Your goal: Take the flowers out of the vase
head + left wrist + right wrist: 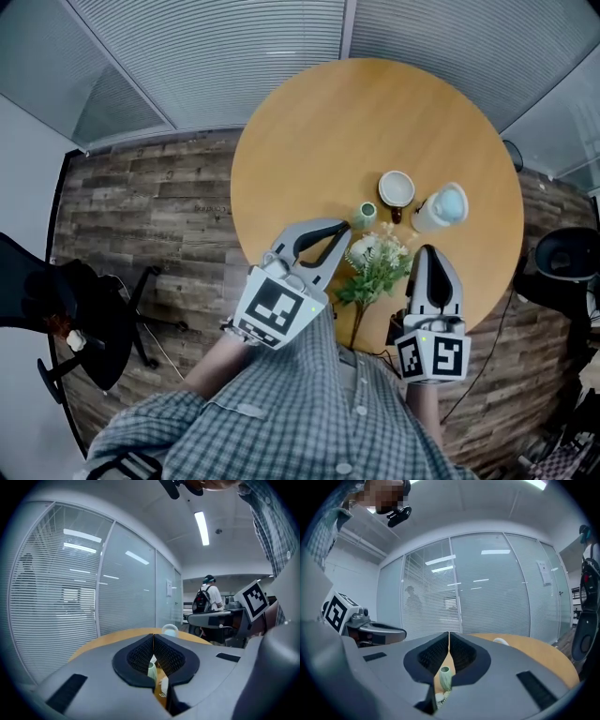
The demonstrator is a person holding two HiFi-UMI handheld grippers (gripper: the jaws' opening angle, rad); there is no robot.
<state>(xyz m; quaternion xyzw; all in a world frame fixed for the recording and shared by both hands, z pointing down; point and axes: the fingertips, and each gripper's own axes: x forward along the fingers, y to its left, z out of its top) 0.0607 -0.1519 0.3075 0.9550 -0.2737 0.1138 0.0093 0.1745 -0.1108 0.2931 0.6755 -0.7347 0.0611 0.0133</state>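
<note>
A small green vase [366,215] stands upright on the round wooden table [309,141]. A bunch of white flowers with green leaves [377,266] lies on the table in front of it, stems pointing at the near edge. My left gripper [342,228] hovers just left of the blooms, shut and empty. To their right my right gripper [425,251] is also shut and empty. In the left gripper view the closed tips [153,637] meet above the vase [151,670]. The right gripper view shows its tips [449,634] together, with the vase [445,677] seen below them.
A white cup [397,188] and a jar with a pale blue lid [441,208] stand behind the vase. Black office chairs sit at the left [75,319] and right [567,258]. Glass walls with blinds surround the table. A person with a backpack [206,597] stands far off.
</note>
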